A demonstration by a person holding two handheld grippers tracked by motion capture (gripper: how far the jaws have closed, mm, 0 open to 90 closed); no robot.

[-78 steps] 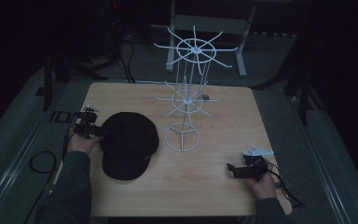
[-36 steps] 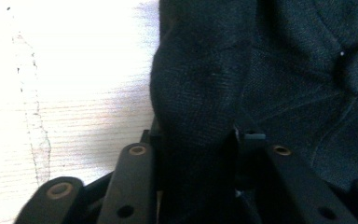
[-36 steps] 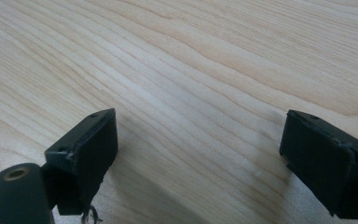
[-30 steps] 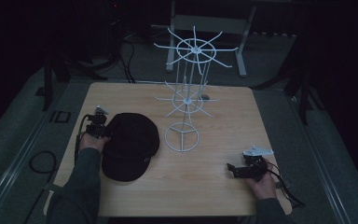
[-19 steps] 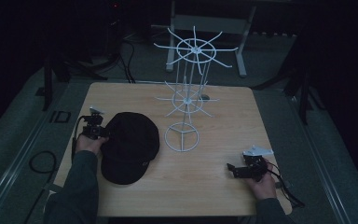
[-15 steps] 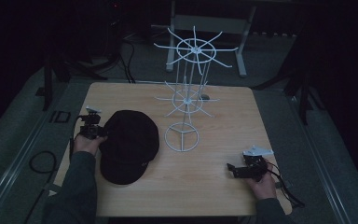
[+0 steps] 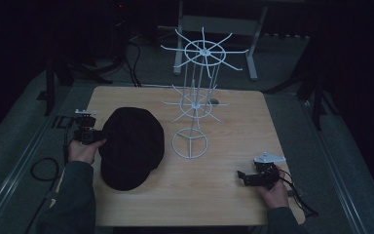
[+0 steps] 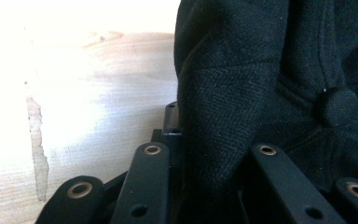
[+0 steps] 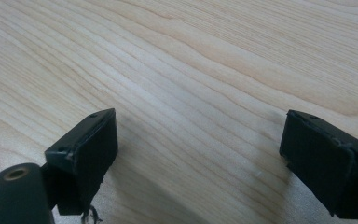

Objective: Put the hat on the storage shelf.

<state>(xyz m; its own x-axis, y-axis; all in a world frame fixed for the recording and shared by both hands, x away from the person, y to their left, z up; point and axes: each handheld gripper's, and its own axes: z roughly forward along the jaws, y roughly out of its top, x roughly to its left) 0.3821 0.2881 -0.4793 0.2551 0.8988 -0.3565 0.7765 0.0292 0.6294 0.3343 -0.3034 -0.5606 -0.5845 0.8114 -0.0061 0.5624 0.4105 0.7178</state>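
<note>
Wooden surface (image 7: 214, 204) fills the middle of the high view, dark floor w/ cables around it. White wire rack (image 7: 197, 97) stands upright at the surface's centre-back: two tiers of radiating arms on a pole, ring base at the bottom.

Black cap (image 7: 131, 146) lies on the surface's left half, just left of the rack's ring base, not touching it. Brim end points toward the person's side. In left gripper view the cap (image 8: 270, 93) is herringbone fabric w/ a top button at right, bunched up close to the camera.

Left gripper (image 7: 88, 136) sits at the cap's left edge, held in the person's left hand (image 7: 82, 151). Jaws clenched on a fold of the cap's fabric; left gripper view shows cloth pinched between the black jaws.

Right gripper (image 7: 246, 179) is at the surface's front-right, well apart from cap & rack, in the right hand (image 7: 272, 192). Jaws released, wide apart, bare wood between them in right gripper view (image 9: 198, 154).
</note>
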